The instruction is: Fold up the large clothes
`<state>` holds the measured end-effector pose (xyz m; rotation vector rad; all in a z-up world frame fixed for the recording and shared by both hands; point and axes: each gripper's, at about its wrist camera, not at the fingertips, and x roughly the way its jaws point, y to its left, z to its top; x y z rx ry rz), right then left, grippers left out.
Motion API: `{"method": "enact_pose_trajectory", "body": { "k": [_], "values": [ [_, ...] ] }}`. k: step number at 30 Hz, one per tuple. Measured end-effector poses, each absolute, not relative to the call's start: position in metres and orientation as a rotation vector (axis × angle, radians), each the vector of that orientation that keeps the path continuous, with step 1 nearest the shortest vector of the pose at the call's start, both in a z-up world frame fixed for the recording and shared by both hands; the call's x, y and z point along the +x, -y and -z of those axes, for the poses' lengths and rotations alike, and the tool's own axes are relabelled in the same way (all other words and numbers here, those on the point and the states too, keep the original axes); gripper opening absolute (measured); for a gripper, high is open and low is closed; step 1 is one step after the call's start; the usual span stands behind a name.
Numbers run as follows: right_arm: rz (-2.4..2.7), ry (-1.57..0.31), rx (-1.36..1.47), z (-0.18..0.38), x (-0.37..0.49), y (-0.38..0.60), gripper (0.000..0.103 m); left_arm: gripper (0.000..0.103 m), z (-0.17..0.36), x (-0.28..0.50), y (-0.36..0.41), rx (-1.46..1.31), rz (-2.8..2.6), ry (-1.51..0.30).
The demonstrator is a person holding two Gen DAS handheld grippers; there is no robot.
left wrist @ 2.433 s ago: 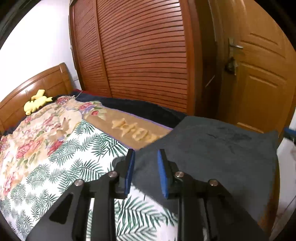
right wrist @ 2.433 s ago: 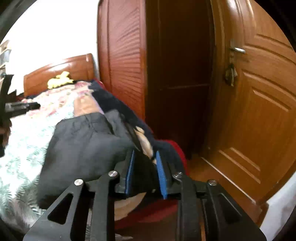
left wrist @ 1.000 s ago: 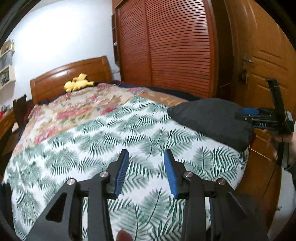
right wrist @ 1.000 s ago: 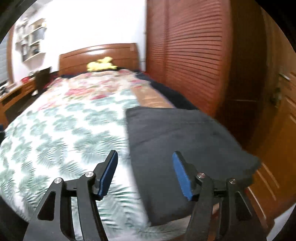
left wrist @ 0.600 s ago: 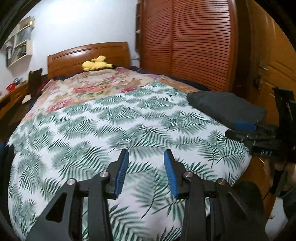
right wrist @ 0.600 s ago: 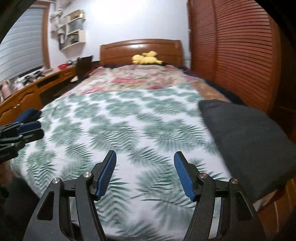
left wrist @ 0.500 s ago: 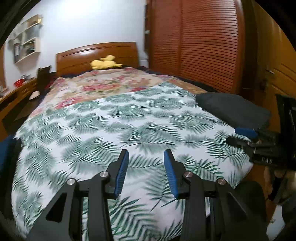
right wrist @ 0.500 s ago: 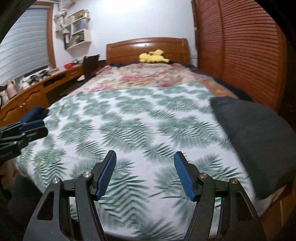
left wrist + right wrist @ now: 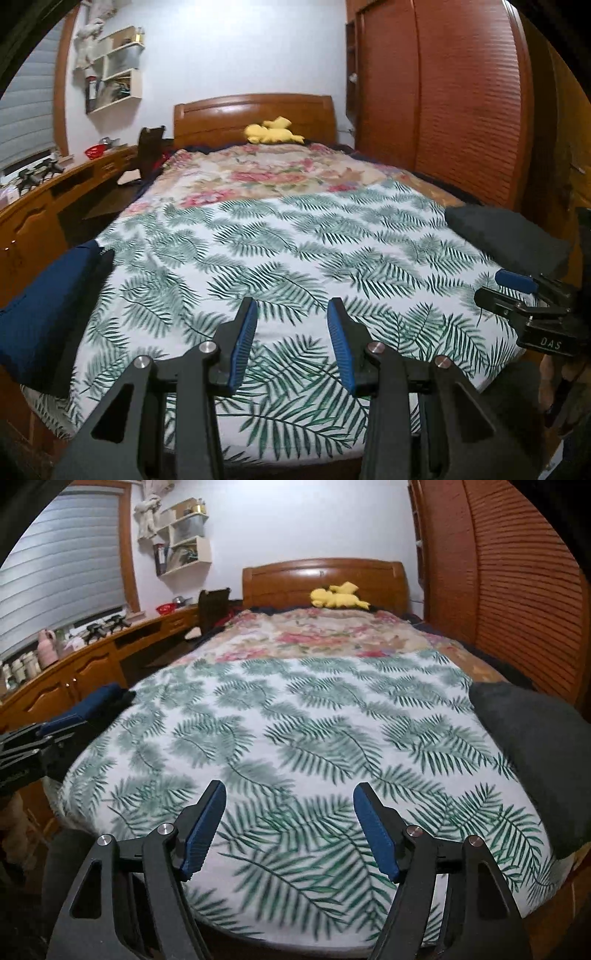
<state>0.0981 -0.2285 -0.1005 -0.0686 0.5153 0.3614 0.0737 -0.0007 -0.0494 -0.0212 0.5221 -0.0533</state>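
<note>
Reaching next should target the navy garment (image 9: 40, 314) at the bed (image 9: 295, 258) edge, left tool (image 9: 291, 328) and right tool (image 9: 286, 825) both spread apart, empty.

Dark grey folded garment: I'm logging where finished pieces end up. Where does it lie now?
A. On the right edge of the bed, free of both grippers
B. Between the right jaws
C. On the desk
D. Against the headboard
A: the dark grey folded garment rests on the bed's right edge, clear of the open right gripper and left gripper.
</note>
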Motion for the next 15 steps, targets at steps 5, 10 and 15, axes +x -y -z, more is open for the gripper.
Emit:
{"method": "enact_pose_trajectory", "body": {
  "k": [5,10,15],
  "values": [
    [-0.361,-0.430,-0.066,0.072,0.083,0.215,0.073,0.038,0.030,0.059,-0.014,-0.049,0.031,-0.471],
    [-0.373,-0.365,-0.055,0.048,0.070,0.210,0.073,0.038,0.014,0.044,-0.028,-0.069,-0.001,-0.420],
    [-0.383,-0.331,-0.049,0.037,0.060,0.207,0.073,0.038,0.008,0.034,-0.033,-0.067,-0.012,-0.389]
  ]
}}
